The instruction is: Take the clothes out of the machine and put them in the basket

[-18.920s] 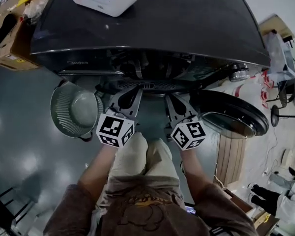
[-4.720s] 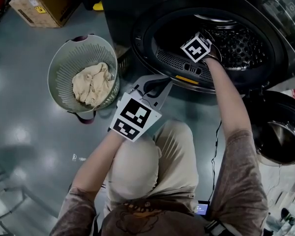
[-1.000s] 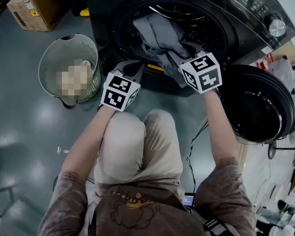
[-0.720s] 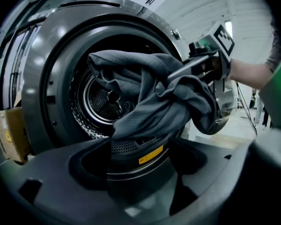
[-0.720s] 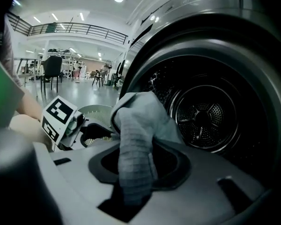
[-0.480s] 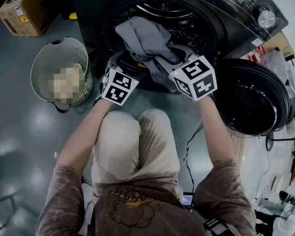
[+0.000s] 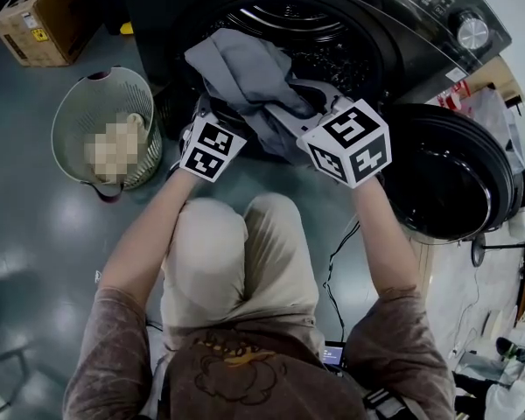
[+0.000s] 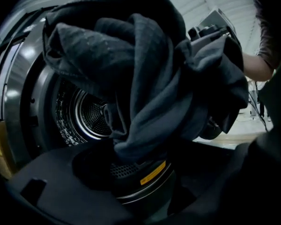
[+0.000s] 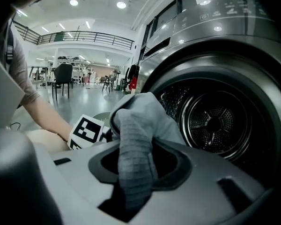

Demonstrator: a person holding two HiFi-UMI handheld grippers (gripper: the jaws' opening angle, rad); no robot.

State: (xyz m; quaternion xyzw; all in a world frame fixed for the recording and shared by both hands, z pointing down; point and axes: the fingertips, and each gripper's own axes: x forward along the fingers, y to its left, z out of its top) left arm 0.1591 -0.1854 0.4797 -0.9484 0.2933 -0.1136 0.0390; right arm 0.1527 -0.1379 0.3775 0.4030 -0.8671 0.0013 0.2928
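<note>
1. The basket (image 7: pixel 79 103) stands on the floor at far left, its contents hard to make out.
2. My left gripper (image 8: pixel 140 172) has just been opening; its jaws now gape beneath the grey garment (image 7: pixel 245 73), unclamped.
3. The garment is farther out of the machine (image 7: pixel 420 7) than before.
4. My right gripper (image 9: pixel 131 168) is clamped on a fold.
5. Cloth hides my left jaw tips from above.
</note>
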